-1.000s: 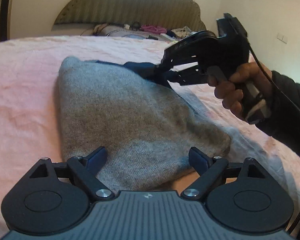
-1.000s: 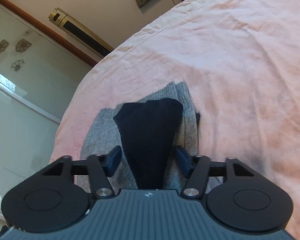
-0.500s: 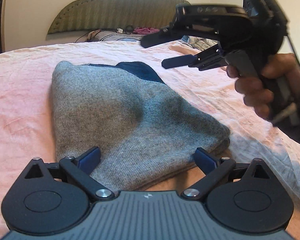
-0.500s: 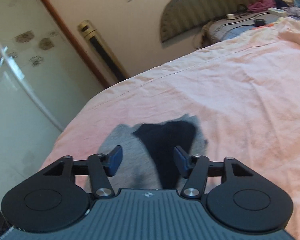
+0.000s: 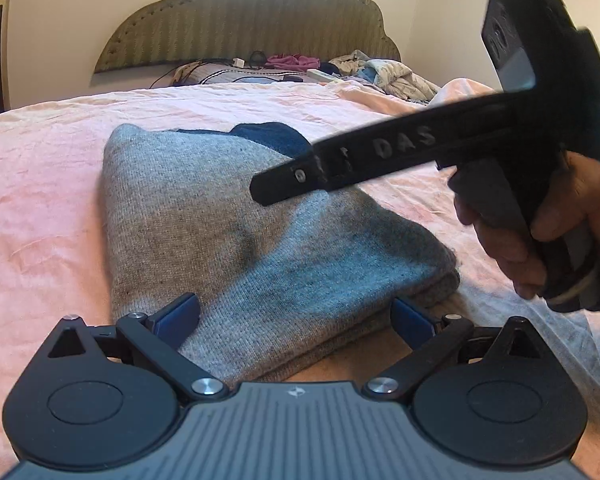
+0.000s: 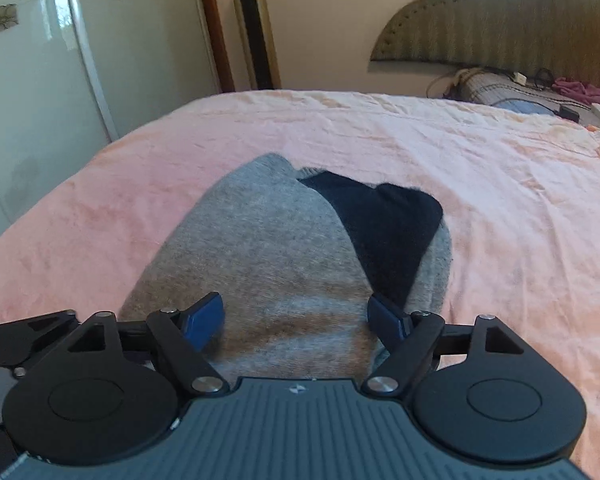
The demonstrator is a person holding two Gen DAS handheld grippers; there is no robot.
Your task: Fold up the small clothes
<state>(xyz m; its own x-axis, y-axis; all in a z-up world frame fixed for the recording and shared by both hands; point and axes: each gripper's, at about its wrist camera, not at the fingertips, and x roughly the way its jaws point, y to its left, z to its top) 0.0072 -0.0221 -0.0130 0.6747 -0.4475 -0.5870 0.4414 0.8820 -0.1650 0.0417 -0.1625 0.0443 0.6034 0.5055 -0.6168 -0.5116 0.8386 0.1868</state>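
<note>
A folded grey garment (image 5: 240,240) lies lengthwise on the pink bed (image 5: 40,184), running away from both grippers, left (image 5: 296,320) and right (image 6: 296,320), whose jaws stand apart, empty, at its near edge.

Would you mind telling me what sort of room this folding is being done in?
Most likely a home bedroom: the grey garment lies on a bed with a pink sheet, a padded scalloped headboard stands behind, and pillows and loose clothes sit below it.

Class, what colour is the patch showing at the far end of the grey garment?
Dark navy patch, clearest in the right wrist view.
</note>
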